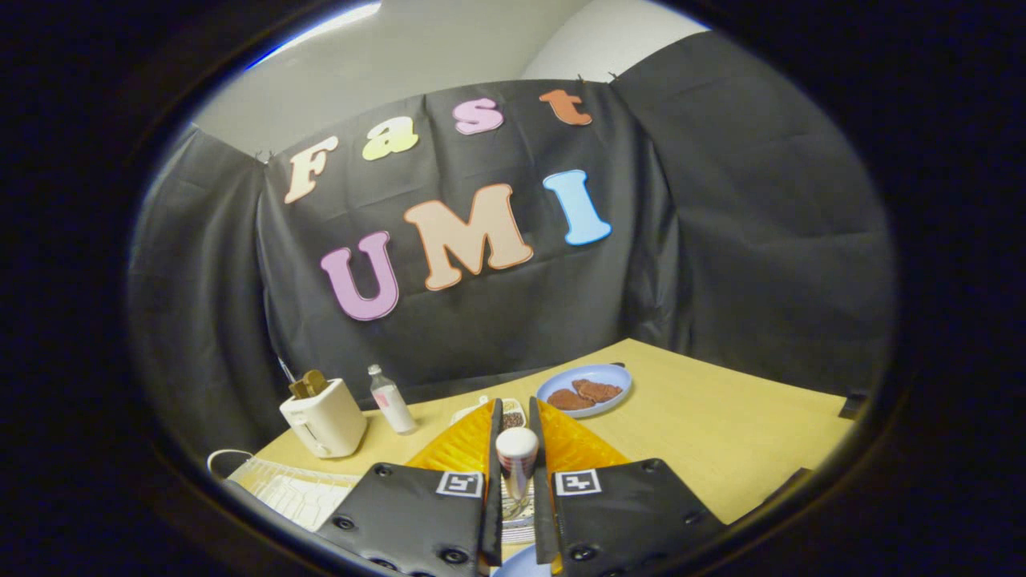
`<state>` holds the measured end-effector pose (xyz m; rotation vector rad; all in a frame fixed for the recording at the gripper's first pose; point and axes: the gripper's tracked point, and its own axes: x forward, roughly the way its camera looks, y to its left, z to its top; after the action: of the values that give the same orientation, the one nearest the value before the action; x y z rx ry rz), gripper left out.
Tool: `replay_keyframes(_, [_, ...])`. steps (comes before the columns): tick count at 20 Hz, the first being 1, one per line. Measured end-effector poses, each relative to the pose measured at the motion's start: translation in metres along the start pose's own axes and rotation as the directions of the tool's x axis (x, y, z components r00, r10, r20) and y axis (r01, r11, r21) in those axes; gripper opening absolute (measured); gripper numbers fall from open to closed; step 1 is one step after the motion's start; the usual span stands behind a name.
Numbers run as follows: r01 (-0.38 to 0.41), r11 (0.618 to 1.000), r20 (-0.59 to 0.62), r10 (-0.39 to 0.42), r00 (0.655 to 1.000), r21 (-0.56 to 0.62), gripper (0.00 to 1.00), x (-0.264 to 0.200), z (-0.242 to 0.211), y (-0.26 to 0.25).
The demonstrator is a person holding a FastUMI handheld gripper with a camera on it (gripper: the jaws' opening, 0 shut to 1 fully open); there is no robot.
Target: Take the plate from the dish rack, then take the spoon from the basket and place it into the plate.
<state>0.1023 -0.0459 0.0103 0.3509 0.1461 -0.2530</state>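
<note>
Gripper (517,449) fingers nearly together, clamped on rounded white-tipped handle of patterned spoon (516,461), held upright between them. Just below, edge of pale blue plate (519,566). Beyond fingertips: blue oval dish (613,377) holding brown patties, small tray (513,417), clear bottle (391,399), cream toaster (325,418). White basket (296,490) beside left finger. Bare wooden table (721,433) open rightward.

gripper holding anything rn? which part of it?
Yes: the gripper is shut on the spoon, fingers pressing its handle just below the rounded end, which points up between them.
</note>
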Motion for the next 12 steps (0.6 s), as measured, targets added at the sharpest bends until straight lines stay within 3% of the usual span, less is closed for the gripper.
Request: replay_keyframes(12, [0.079, 0.997, 0.041, -0.079, 0.996, -0.010, 0.18, -0.036, 0.031, -0.023])
